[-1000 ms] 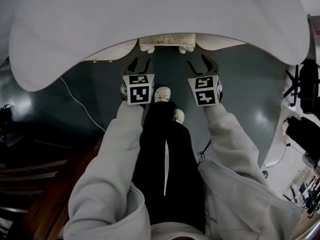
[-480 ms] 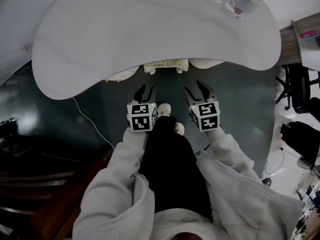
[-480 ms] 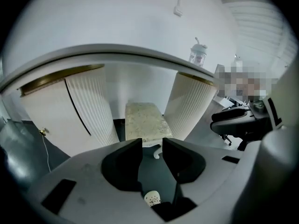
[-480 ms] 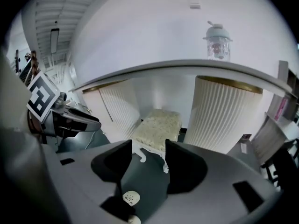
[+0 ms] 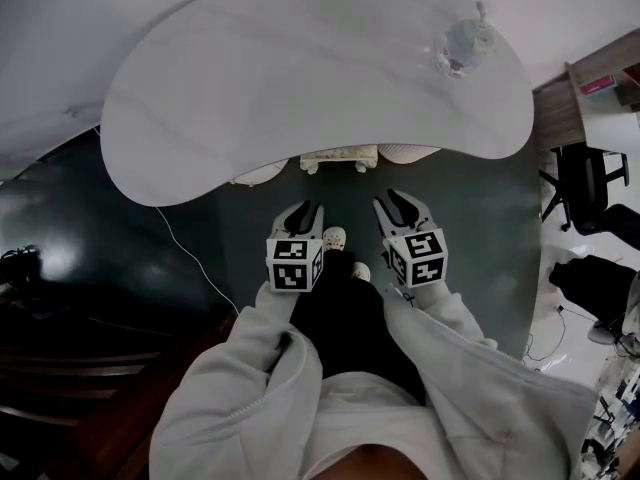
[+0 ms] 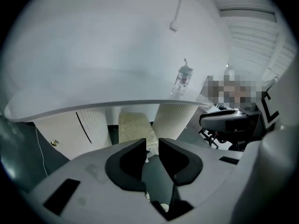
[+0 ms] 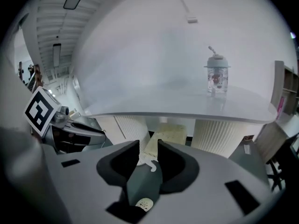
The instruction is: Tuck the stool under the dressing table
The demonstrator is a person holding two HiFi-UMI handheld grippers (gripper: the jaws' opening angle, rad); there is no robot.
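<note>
The stool (image 5: 338, 154), cream-seated with white legs, stands under the white kidney-shaped dressing table (image 5: 300, 88), between its fluted pedestals (image 6: 175, 120). Only its near edge shows in the head view. My left gripper (image 5: 303, 210) and right gripper (image 5: 398, 201) hover side by side above the dark floor, short of the table's front edge and apart from the stool. Both pairs of jaws have just been closing and stand at a narrow gap with nothing between them. The stool seat (image 6: 133, 127) shows beyond the left gripper (image 6: 152, 143), and the stool seat (image 7: 170, 132) beyond the right gripper (image 7: 148, 146).
A clear bottle (image 5: 460, 46) stands on the table's far right. A white cable (image 5: 190, 258) trails over the floor at left. Black office chairs (image 5: 590, 188) and a wooden shelf (image 5: 600, 78) are at right, dark wooden furniture (image 5: 60, 368) at lower left. My shoes (image 5: 335, 238) are between the grippers.
Both grippers have lifted up and drawn back from the stool's edge, and their jaws have narrowed. The head view has risen, so the whole table top and the bottle now show.
</note>
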